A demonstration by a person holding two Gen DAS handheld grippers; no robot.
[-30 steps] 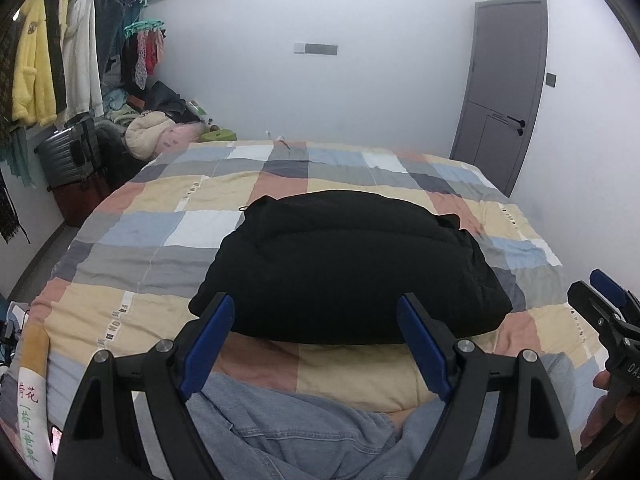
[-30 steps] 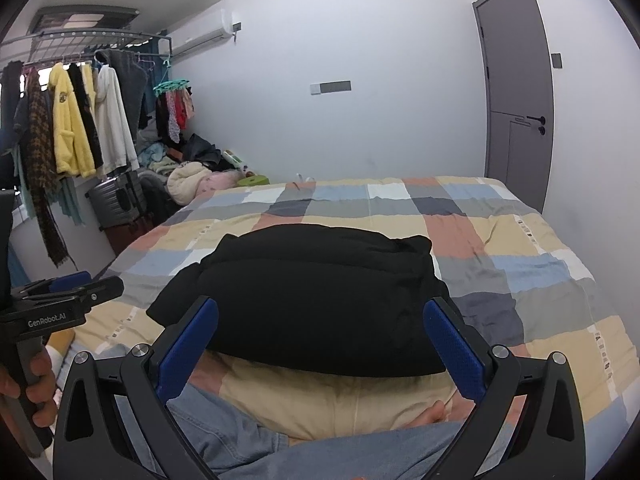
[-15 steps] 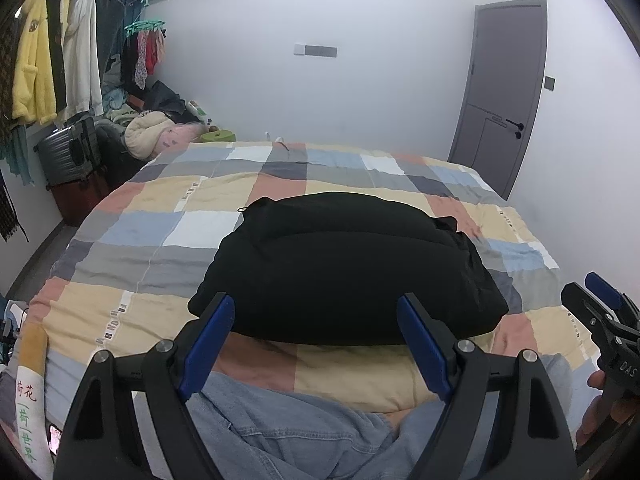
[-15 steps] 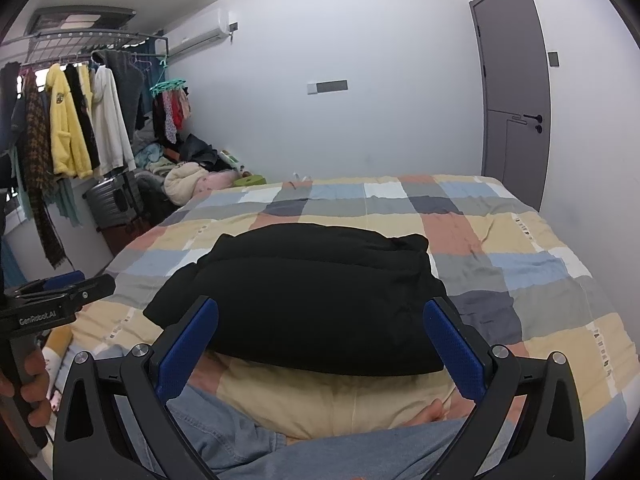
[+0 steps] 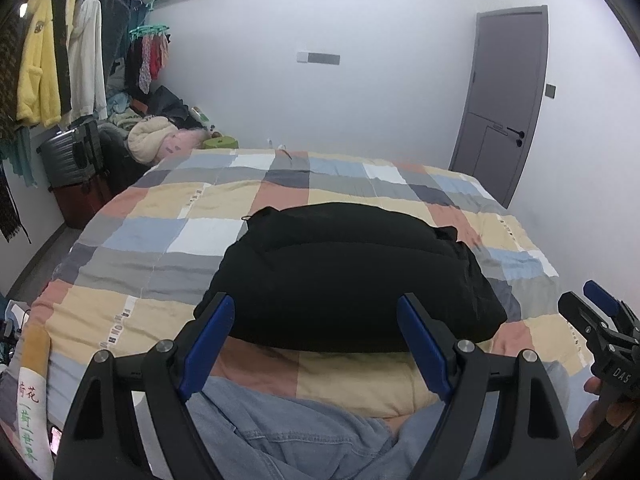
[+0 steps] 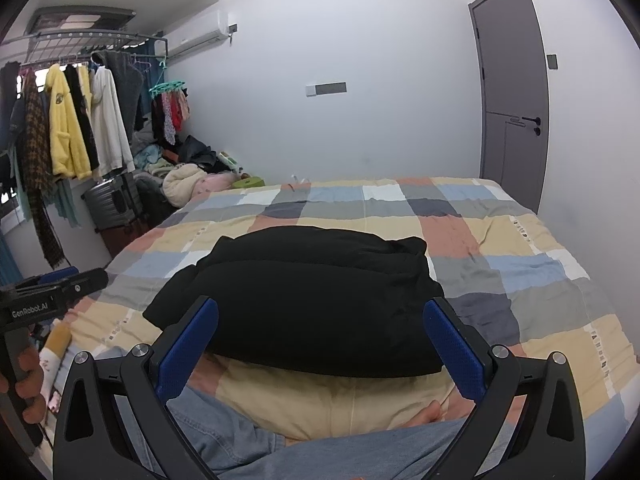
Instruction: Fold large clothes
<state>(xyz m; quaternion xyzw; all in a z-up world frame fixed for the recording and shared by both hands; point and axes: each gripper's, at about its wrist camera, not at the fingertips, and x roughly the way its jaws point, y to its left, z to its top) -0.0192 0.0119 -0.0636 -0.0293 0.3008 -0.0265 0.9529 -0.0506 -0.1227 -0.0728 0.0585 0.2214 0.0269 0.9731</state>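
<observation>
A black padded garment (image 5: 344, 276) lies folded into a thick bundle on the checked bedspread (image 5: 200, 200); it also shows in the right wrist view (image 6: 312, 296). My left gripper (image 5: 316, 316) is open and empty, held back from the bundle's near edge. My right gripper (image 6: 320, 320) is open and empty, also short of the bundle. The right gripper shows at the right edge of the left wrist view (image 5: 600, 320), and the left gripper at the left edge of the right wrist view (image 6: 56, 288). Blue jeans (image 5: 280, 436) fill the foreground under both grippers.
A clothes rail with hanging coats (image 6: 76, 120) stands at the left. A grey suitcase (image 5: 72, 156) and a pile of clothes (image 5: 156, 136) sit beside the bed. A grey door (image 6: 512, 92) is at the back right.
Both grippers stay open and nearly still; the views have tilted slightly, and the bundle has not moved.
</observation>
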